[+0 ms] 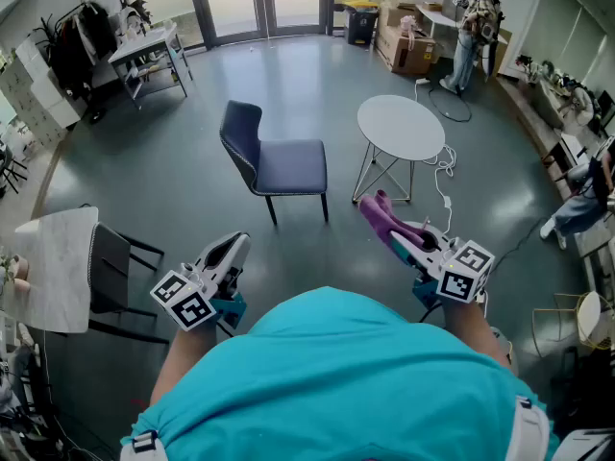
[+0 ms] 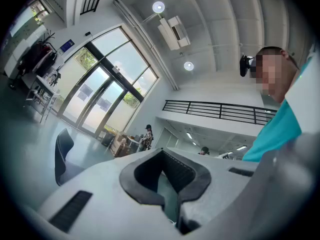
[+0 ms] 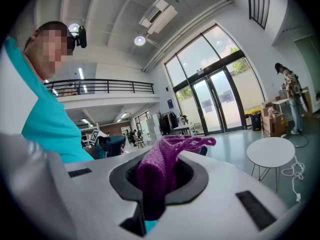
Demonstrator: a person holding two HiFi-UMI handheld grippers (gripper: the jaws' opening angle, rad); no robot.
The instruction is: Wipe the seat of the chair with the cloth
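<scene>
Far left: one black chair (image 1: 113, 269), by the edge of the floor.

Next, low down: left gripper (image 1: 234, 246), jaws a little apart, nothing between them.

In the middle of the grey floor: one blue chair (image 1: 274, 161), standing up, seat bare, back on the left side. Seen small and far off from the left gripper view too (image 2: 62, 156).

Right of it: one round white table (image 1: 401, 128) on thin legs, top bare. One white cable (image 1: 444, 176) on the floor just beside it.

Low right: right gripper (image 1: 380, 211), jaws pinching one cloth (image 1: 392, 227). Purple, knitted, soft, folded thick between the jaws (image 3: 159, 174), loose end poking out in front and flopping over. Up in the air, well apart from the seat.

Far back right: brown boxes (image 1: 408, 48), too small to see inside. One person (image 1: 476, 27) standing near them.

In all: two grippers, two chairs, one table, one cloth.
</scene>
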